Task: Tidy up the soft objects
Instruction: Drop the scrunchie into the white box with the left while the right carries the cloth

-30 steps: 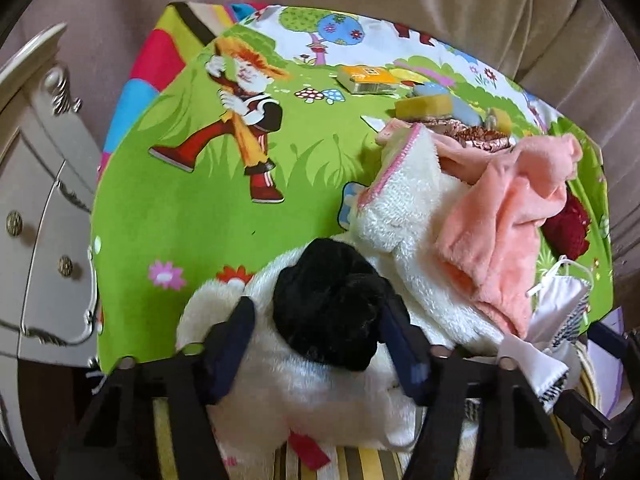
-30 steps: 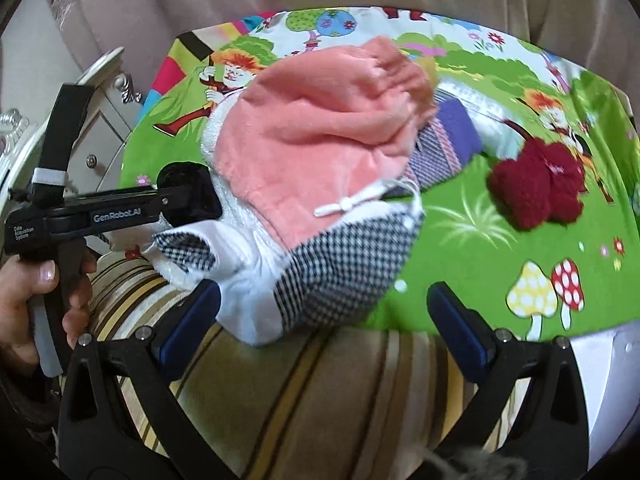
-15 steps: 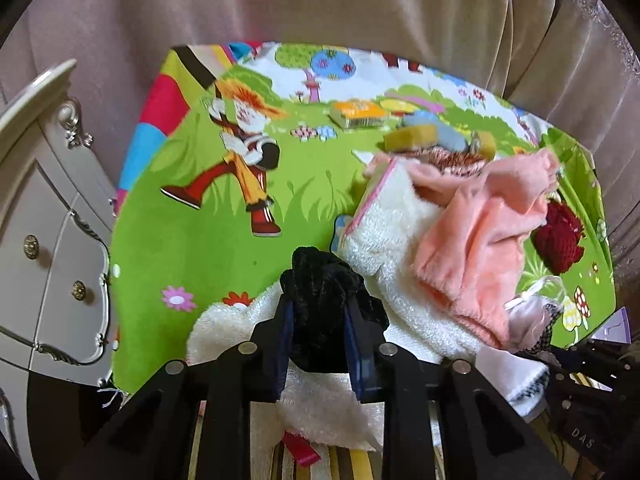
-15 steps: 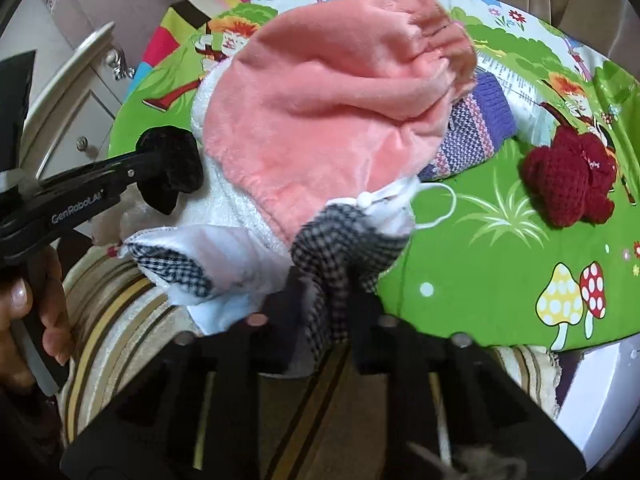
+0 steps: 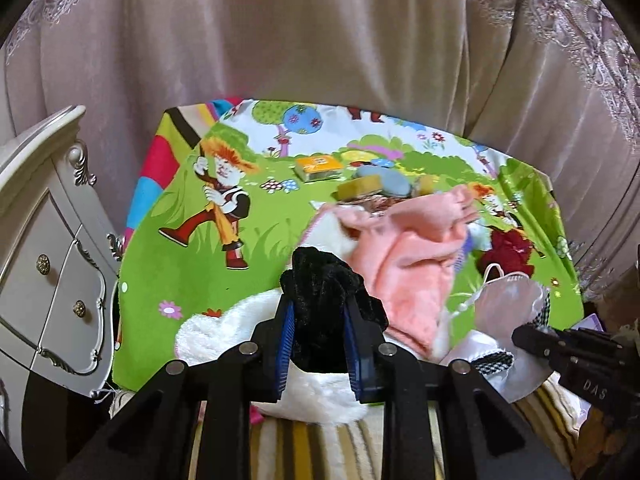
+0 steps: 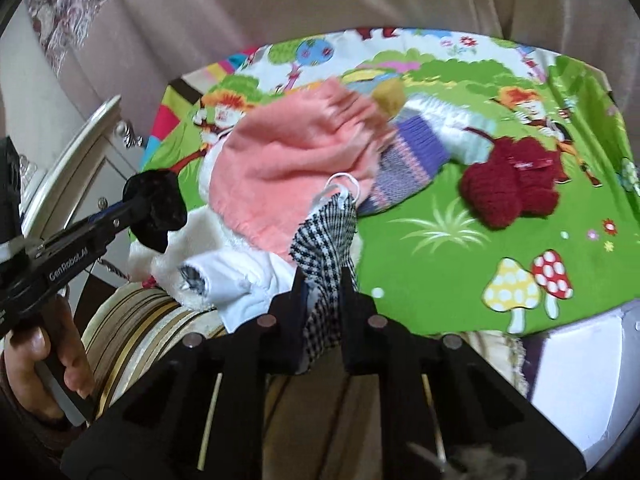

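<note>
Left claw [image 5: 320, 344] clamped on a black velvety scrunchie [image 5: 324, 300], held above the white fluffy towel [image 5: 224, 328]; right claw [image 6: 318, 308] pinched tight on a black-and-white checked cloth mask [image 6: 326, 232] at the near edge of the cartoon-print bench [image 6: 460, 280]. Risk: the mask's ear loop lies against the pink fleece cloth [image 6: 280, 168] and may drag it. Only the right view shows the dark red knitted item [image 6: 508, 188] and purple knitted sock [image 6: 408, 164] clearly; only the left shows the orange block [image 5: 320, 168].

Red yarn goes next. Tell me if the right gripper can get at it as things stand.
Probably not yet: the right gripper is shut on the checked cloth. The red yarn itself lies uncovered on the green mat.
</note>
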The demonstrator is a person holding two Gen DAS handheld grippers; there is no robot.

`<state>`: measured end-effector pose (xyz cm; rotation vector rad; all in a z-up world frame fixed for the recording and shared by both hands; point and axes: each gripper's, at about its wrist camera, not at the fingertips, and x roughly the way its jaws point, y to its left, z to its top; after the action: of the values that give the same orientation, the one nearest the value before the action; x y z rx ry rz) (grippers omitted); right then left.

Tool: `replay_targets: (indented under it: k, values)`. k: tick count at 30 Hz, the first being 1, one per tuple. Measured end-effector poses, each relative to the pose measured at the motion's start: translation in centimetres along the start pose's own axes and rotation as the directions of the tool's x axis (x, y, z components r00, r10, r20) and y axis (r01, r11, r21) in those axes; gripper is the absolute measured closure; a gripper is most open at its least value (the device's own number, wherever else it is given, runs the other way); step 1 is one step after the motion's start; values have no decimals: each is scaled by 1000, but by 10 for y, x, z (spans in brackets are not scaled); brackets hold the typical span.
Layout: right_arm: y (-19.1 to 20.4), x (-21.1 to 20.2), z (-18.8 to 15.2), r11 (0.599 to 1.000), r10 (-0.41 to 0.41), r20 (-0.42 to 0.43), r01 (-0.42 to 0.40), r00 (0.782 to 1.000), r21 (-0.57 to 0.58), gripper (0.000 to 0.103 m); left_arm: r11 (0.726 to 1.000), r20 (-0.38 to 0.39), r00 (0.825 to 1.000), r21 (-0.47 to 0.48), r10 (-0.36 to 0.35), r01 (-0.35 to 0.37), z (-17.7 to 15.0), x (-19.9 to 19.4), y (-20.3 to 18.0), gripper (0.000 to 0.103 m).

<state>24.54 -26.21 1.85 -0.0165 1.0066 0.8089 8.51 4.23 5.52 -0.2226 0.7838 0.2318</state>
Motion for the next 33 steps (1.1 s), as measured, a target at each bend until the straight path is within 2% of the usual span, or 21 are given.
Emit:
replay_targets:
  k: [10, 18, 24, 30, 33]
  values:
    - [-31, -38, -6, 996, -56, 67, 51, 996, 74, 86, 996, 31, 996, 41, -84, 83, -2, -22, -42, 79]
    - [-67, -74, -20, 982, -136, 116, 118, 984, 151, 86, 976, 0, 980, 82, -201, 200, -7, -25, -87, 79]
    - [-96, -108, -37, 954, -254, 149, 221, 956, 204, 86, 942, -34, 952, 137, -305, 307, -14, -27, -135, 79]
    - [-129, -142, -59, 908, -366, 156, 316, 917, 276, 86, 893, -95, 910, 178, -403, 414, -23, -25, -185, 79]
    - [-145, -154, -68, 874, -432, 144, 374, 890, 311, 86, 863, -127, 884, 192, -449, 466, -28, -24, -208, 79]
